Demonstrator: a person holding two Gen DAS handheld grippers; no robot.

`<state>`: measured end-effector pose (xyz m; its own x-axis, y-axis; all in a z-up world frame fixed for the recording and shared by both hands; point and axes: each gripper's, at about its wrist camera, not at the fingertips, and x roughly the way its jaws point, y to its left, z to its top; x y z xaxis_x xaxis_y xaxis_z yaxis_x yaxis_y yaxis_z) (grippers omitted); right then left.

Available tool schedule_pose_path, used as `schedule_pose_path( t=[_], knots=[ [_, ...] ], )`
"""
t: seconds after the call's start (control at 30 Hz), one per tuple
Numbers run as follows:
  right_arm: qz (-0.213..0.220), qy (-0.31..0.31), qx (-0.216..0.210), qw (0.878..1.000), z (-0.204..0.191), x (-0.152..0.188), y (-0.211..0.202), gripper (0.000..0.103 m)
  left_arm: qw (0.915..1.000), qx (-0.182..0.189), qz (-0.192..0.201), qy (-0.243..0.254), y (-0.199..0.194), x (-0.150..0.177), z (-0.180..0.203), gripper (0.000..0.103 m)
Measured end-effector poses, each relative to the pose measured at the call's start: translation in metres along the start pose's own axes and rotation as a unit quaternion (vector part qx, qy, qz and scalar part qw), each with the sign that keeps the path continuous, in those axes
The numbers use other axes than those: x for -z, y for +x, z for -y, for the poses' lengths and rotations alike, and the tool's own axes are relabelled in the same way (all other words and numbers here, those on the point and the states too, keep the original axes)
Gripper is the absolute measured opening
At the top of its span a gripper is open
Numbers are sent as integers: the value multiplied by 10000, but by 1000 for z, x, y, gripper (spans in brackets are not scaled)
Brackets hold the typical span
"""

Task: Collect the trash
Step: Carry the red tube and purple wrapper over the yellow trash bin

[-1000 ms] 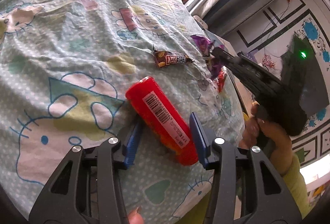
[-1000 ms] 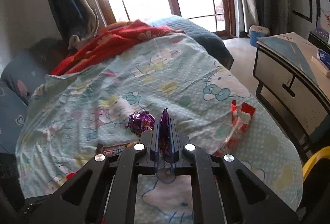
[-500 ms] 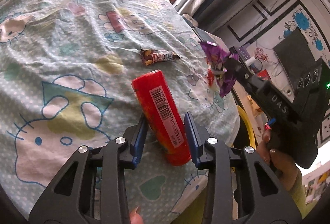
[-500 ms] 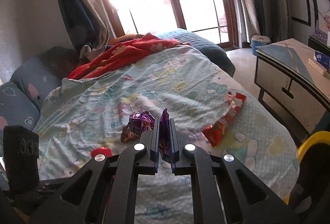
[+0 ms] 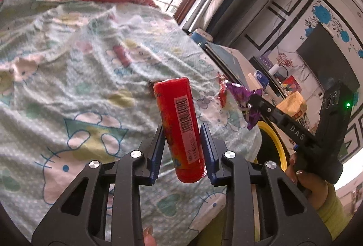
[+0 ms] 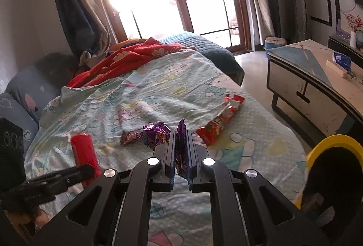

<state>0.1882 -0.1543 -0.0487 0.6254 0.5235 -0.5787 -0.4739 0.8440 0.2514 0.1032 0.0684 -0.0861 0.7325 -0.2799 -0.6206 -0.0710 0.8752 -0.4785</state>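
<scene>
My left gripper [image 5: 181, 132] is shut on a red snack tube [image 5: 179, 123] with a barcode and holds it lifted above the bed; the tube also shows in the right wrist view [image 6: 85, 156]. My right gripper [image 6: 180, 139] is shut on a purple wrapper [image 6: 180, 144], also seen in the left wrist view [image 5: 244, 98]. On the bed lie a crumpled purple wrapper [image 6: 156, 133], a brown candy bar wrapper [image 6: 131, 137] and a red snack packet [image 6: 221, 120].
A yellow-rimmed bin [image 6: 335, 169] stands at the bed's near right corner, also in the left wrist view [image 5: 273, 144]. A low table [image 6: 317, 78] stands to the right. A red blanket [image 6: 129, 60] and pillows [image 6: 29, 89] lie at the far end.
My left gripper closed on the red tube and lifted it off the bed. My right gripper rose and drew back toward the bin with the purple wrapper.
</scene>
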Motion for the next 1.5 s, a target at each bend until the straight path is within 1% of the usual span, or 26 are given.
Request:
schedule_pose_path(
  t=[0.3, 0.5, 0.73, 0.97, 1.23, 1.5],
  knots=[
    [171, 106, 207, 9996, 28, 0, -31, 8, 9994, 122, 159, 291, -6, -10, 25, 24],
    [254, 296, 386, 9985, 54, 3, -48, 8, 9979, 231, 153, 577, -2, -14, 49, 24],
    [378, 538, 660, 9957, 87, 6, -68, 8, 9949, 392, 41, 927, 14, -14, 83, 24],
    [456, 849, 920, 9911, 121, 10, -84, 8, 9903, 581, -114, 1256, 35, -14, 118, 24],
    [569, 1219, 1255, 9829, 161, 22, -104, 8, 9842, 778, -202, 1577, 53, -11, 153, 23],
    [638, 1622, 1546, 9725, 199, 41, -127, 8, 9751, 1053, -374, 1914, 78, 3, 189, 24]
  ],
)
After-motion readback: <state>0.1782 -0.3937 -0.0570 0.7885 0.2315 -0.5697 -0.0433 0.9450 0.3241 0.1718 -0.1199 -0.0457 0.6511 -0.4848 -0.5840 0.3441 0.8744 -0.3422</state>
